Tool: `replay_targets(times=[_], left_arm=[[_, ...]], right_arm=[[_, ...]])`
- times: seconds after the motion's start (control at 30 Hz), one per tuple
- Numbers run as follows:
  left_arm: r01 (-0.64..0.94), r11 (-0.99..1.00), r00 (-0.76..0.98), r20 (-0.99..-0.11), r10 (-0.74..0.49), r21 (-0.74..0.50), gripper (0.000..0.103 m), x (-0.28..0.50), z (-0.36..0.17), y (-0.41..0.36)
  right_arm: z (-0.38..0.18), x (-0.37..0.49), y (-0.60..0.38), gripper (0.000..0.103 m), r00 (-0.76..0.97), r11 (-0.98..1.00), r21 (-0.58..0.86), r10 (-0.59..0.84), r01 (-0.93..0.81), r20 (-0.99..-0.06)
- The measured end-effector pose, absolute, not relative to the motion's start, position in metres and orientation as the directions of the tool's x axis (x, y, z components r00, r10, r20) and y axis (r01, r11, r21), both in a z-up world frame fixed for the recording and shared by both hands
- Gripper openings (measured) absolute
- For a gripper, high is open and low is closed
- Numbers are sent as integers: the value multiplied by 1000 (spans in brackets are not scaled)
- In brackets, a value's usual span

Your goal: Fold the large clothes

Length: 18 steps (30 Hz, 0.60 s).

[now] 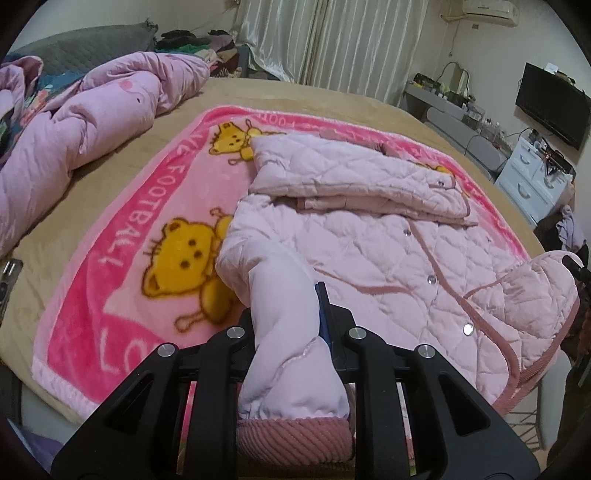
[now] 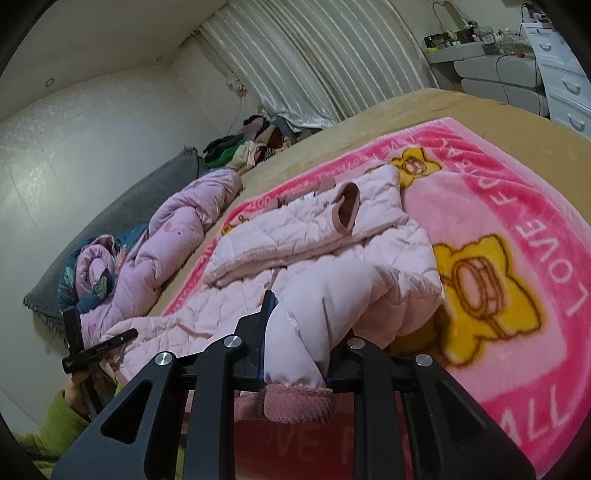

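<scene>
Pink quilted jacket (image 1: 388, 240), fastened with silver snaps and trimmed in darker pink, is shown laid flat on a pink fleece blanket (image 1: 122, 280) printed with yellow cartoon bears and white lettering. One sleeve is folded across the upper part of the jacket, its ribbed cuff (image 2: 349, 208) seen open in the right wrist view. The left gripper (image 1: 291, 354) is clamped on the lower part of a jacket sleeve (image 1: 284, 332), whose corduroy cuff (image 1: 293, 437) hangs back toward the camera. The right gripper (image 2: 297, 354) is likewise closed on a bunched length of jacket sleeve (image 2: 321, 314) just above its ribbed cuff (image 2: 297, 404). Beyond the jacket's far left side, a crumpled lilac duvet (image 1: 96, 122) is heaped on the bed, and a grey quilted headboard cushion (image 2: 122, 218) is seen behind it. A tan bedspread (image 1: 332, 99) underlies the blanket. Past the far edge of the bed from the jacket, a pile of mixed clothing (image 2: 251, 144) lies below pale pleated curtains (image 1: 332, 40). To the jacket's right, a grey desk (image 1: 443, 107) cluttered with small items, a wall-mounted black television (image 1: 550, 107) and white drawers (image 1: 532, 177) are visible. An air conditioner (image 1: 484, 9) is mounted high on the wall. A green sleeve (image 2: 55, 428) is glimpsed at the lower left of the right wrist view.
</scene>
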<state>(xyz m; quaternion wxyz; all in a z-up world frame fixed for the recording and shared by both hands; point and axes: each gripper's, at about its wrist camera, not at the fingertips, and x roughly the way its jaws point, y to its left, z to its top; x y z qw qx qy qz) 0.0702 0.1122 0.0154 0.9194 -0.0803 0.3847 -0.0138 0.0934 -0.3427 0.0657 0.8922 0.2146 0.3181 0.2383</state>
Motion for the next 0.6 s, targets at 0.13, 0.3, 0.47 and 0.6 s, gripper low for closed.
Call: replay_targets(times=[0.13,0.3,0.47,0.6], left_arm=[[-35,987,715,-694,-85,-158,12,77,24,111],[-36,987,729,-680,-81,-156,12,89,35,111],[-39,987,740,-668,-77,-157,12,100,43,113],[-38,987,746,-662,-76,-155,12,110,49,113]], right_arm=[[73,103,-341,19,695,791,534,563,-298,-447],[83,117,-338,19,711,791,527,561,-311,-424],[90,131,-338,19,724,791,527,556,-311,-407],[95,142,-337,19,731,793,522,553,-314,-400]])
